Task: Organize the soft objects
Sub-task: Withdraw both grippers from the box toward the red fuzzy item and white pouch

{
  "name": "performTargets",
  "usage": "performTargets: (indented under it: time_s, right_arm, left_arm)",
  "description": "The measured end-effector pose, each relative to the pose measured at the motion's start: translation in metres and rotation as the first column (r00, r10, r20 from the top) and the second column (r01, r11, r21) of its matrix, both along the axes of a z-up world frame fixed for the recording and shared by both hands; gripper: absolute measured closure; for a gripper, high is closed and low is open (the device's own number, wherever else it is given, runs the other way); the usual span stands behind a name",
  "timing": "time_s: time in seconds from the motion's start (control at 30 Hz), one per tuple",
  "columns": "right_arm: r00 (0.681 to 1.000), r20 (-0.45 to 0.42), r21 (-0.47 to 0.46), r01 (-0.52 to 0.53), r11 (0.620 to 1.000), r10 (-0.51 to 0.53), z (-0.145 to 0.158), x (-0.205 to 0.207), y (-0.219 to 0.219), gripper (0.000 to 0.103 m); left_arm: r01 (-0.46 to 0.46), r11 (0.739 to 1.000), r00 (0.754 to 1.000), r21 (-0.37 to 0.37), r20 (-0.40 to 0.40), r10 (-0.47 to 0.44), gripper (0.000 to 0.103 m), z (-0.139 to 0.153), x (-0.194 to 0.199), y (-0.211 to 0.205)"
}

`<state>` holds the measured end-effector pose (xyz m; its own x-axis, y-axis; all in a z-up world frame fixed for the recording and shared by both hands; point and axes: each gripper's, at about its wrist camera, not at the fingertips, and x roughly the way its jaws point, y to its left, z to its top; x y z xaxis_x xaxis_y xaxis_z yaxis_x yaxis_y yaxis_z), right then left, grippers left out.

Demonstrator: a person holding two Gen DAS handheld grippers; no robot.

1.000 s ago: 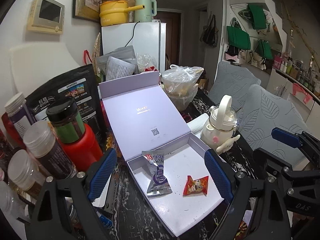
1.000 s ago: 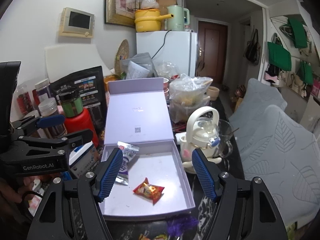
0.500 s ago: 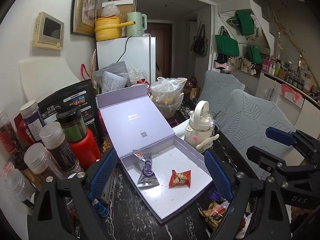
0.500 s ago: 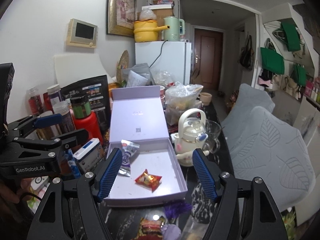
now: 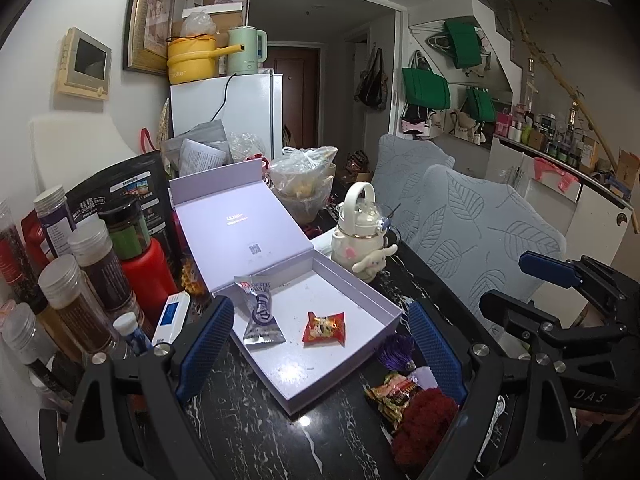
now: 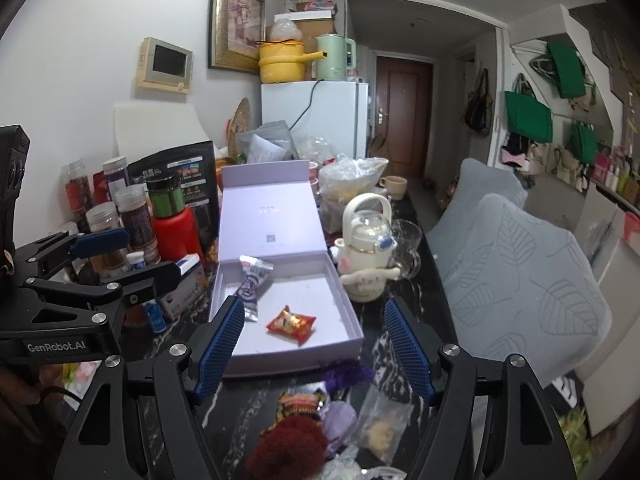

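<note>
An open lavender box (image 5: 360,285) (image 6: 288,360) lies on the black marble table with its lid propped up behind. Inside rest a silver-purple packet (image 5: 260,312) (image 6: 252,288) and a red packet (image 5: 324,328) (image 6: 291,322). In front of the box lie a purple tassel (image 5: 394,354) (image 6: 348,372), a snack packet (image 5: 394,394) (image 6: 298,402), a red fluffy ball (image 5: 424,424) (image 6: 292,444), a lavender soft piece (image 6: 340,420) and a clear bag (image 6: 384,428). My left gripper (image 5: 322,346) and right gripper (image 6: 314,334) both hover open and hold nothing, short of the box.
Jars and a red bottle (image 5: 148,276) crowd the left side. A white kettle-shaped bottle with a plush charm (image 5: 362,236) and a glass cup (image 6: 408,236) stand right of the box. Chairs with leaf-patterned covers (image 5: 480,232) line the table's right edge.
Both grippers have drawn back from the box, which now looks smaller and farther off. The loose soft things in front of it have come into view. Both stay open.
</note>
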<state>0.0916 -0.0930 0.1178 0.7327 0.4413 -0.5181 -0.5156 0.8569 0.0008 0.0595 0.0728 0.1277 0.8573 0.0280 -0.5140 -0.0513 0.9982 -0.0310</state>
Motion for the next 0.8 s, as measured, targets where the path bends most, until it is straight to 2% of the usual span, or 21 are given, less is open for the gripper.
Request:
performTargets:
  time_s: [0.43,0.8]
  right_arm:
    - [0.996,-0.055,-0.01,0.074,0.997,-0.074,-0.032,-0.033,-0.03,0.028]
    - [0.989,-0.093,-0.025,0.112,0.993,-0.114,-0.056,-0.049,-0.047,0.025]
  left_arm:
    - [0.09,0.996,0.995,-0.016,-0.033,-0.09,0.013,-0.023,-0.03,-0.024]
    - [0.15,0.987,0.986,-0.058,-0.065,-0.153,0.013,-0.046,-0.046,-0.037]
